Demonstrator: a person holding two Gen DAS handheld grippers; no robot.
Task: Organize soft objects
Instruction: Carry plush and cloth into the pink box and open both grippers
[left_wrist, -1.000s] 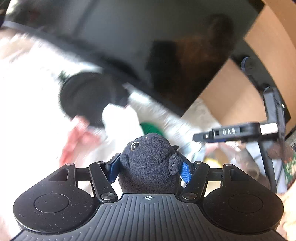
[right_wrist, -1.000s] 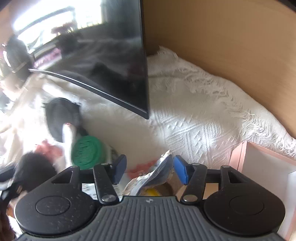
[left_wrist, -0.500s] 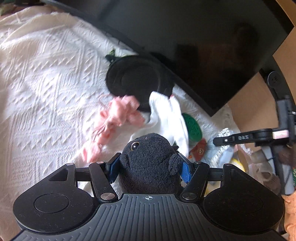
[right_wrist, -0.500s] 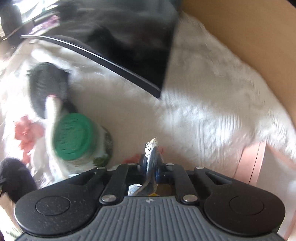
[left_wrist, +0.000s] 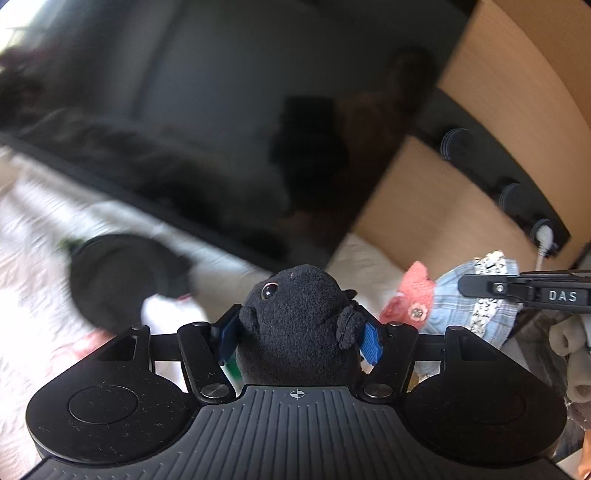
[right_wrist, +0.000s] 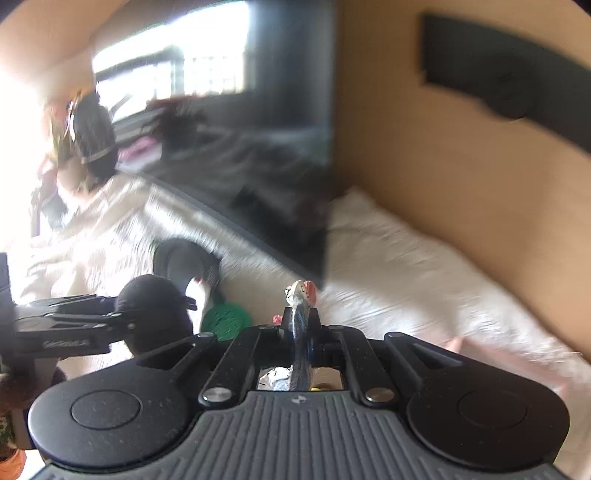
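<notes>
My left gripper (left_wrist: 299, 336) spread wide, blue pads clamped on both sides of round black plush toy with bead eye (left_wrist: 295, 317); toy upright between fingers. My right gripper (right_wrist: 299, 325) pressed nearly together, pinching thin edge of pale blue patterned fabric doll with pink knitted head (left_wrist: 458, 299). Both toys raised above white textured cloth (right_wrist: 406, 258) on desk. Green ribbed lid (right_wrist: 225, 321) and black round stand base (left_wrist: 118, 277) below, blurred.

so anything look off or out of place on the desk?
Mostly clutter. A white cloth lies draped over the monitor's round black base, with a green lid right beside it. Nothing spilled or broken that I can see, though both views are blurred. Both claws hold soft items clear of the desk.
</notes>
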